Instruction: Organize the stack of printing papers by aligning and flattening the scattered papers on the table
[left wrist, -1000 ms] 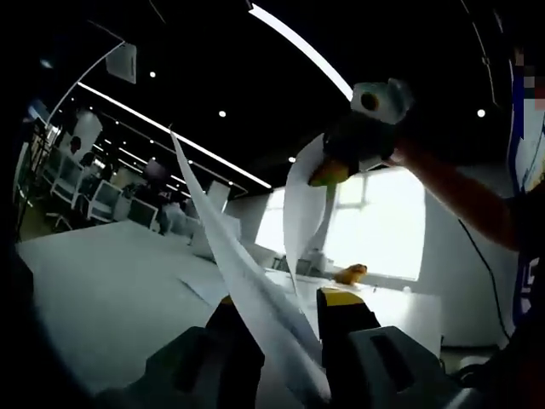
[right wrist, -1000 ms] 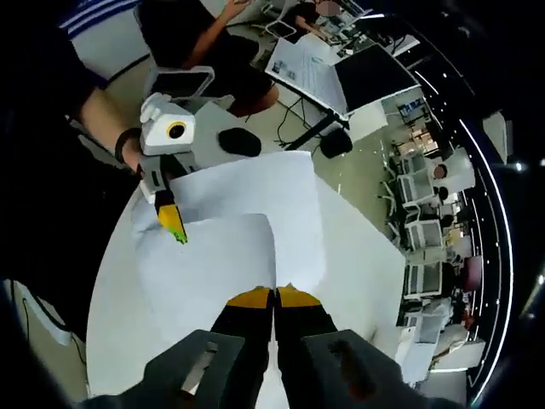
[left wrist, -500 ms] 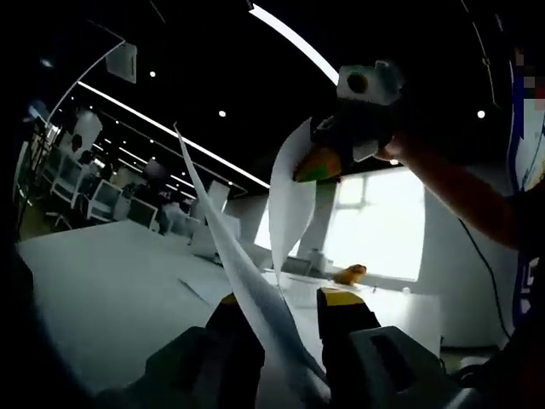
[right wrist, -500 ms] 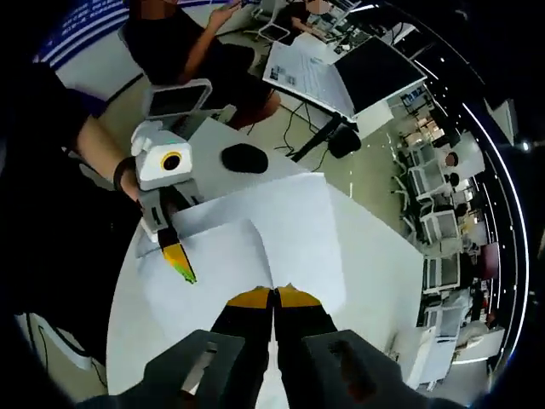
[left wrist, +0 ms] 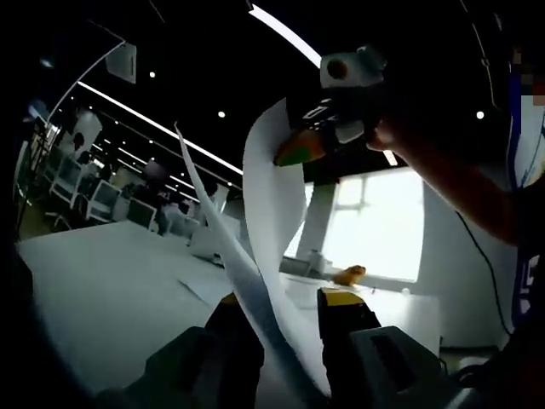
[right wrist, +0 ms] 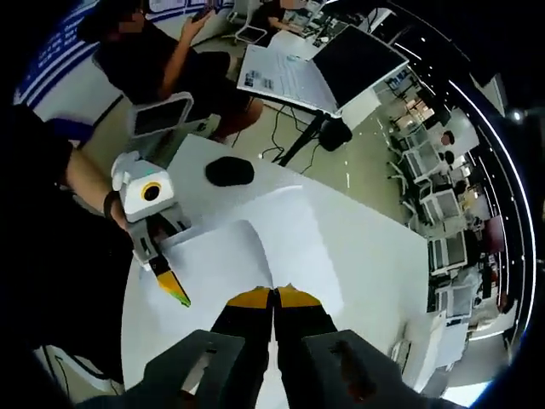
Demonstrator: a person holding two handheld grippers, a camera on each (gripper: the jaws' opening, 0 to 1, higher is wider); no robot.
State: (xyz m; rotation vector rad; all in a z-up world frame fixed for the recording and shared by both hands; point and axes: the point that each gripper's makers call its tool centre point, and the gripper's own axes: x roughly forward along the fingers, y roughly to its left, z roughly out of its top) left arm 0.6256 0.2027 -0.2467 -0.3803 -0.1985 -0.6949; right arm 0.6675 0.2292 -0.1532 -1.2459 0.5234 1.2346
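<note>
Seen from above in the right gripper view, white paper sheets (right wrist: 294, 234) overlap on the round white table (right wrist: 375, 256). My right gripper (right wrist: 274, 294) is shut on the near edge of the top sheet (right wrist: 217, 264), held well above the table. The left gripper (right wrist: 174, 290) touches that sheet's left side. In the left gripper view, my left gripper (left wrist: 281, 300) has its jaws apart, and a curved sheet (left wrist: 264, 213) rises on edge through the gap. Its top is pinched by the right gripper (left wrist: 294, 152) high overhead.
A black mouse (right wrist: 228, 170) and a grey tablet (right wrist: 162, 115) lie at the table's far side, near a seated person (right wrist: 162, 60). A desk with a monitor (right wrist: 353, 60) stands beyond. An orange object (left wrist: 351, 274) sits on the table by a bright window.
The right gripper has gone up and to the left in the left gripper view, pulling the sheet taller. The table looks farther away in the right gripper view.
</note>
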